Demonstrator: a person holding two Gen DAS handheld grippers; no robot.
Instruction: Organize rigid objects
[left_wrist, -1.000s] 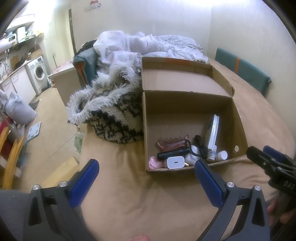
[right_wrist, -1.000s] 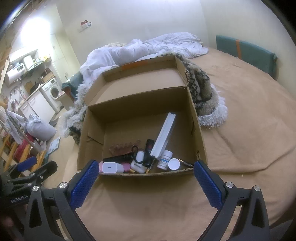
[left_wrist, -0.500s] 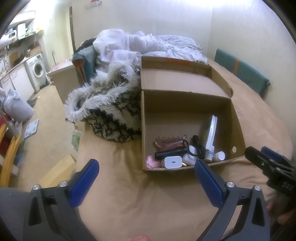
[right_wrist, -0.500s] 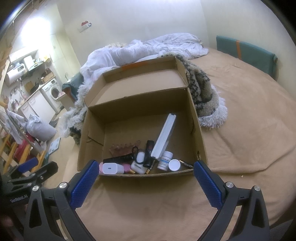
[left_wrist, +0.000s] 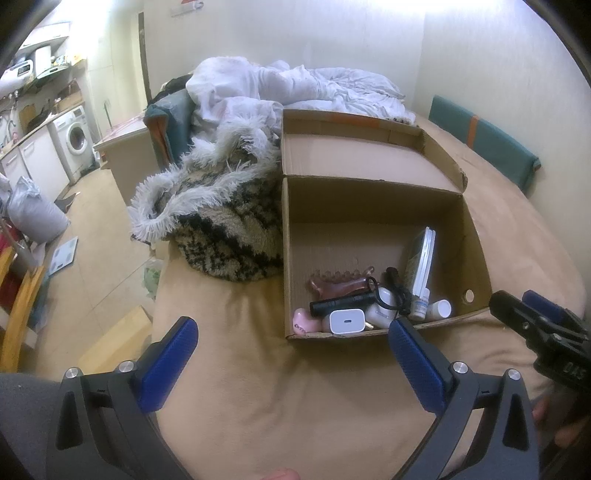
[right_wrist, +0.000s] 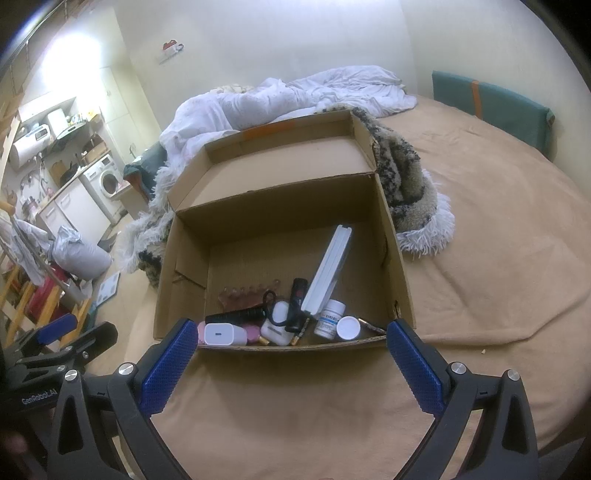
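An open cardboard box (left_wrist: 373, 192) (right_wrist: 280, 206) sits on the tan bed. Along its near wall lie a white charger (left_wrist: 346, 321) (right_wrist: 218, 334), a black flashlight (left_wrist: 341, 303) (right_wrist: 234, 316), a brown hair claw (left_wrist: 338, 286) (right_wrist: 242, 297), a white earbud case (right_wrist: 276, 325), two white pill bottles (right_wrist: 330, 314) and a thin white book (left_wrist: 421, 258) (right_wrist: 327, 267) leaning upright. My left gripper (left_wrist: 291, 354) is open and empty, just short of the box's near left corner. My right gripper (right_wrist: 291, 350) is open and empty before the box's near wall.
A furry black-and-white throw (left_wrist: 218, 214) (right_wrist: 410, 184) lies against the box's far side. White bedding (left_wrist: 295, 85) is heaped behind. A teal cushion (left_wrist: 487, 144) stands at the wall. The bed edge (left_wrist: 159, 295) drops to the floor at the left, with a washing machine (left_wrist: 77, 134) beyond.
Both grippers stay open and empty. The left view has shifted slightly, so the box sits a little further left and lower in it. The right view is almost unchanged.
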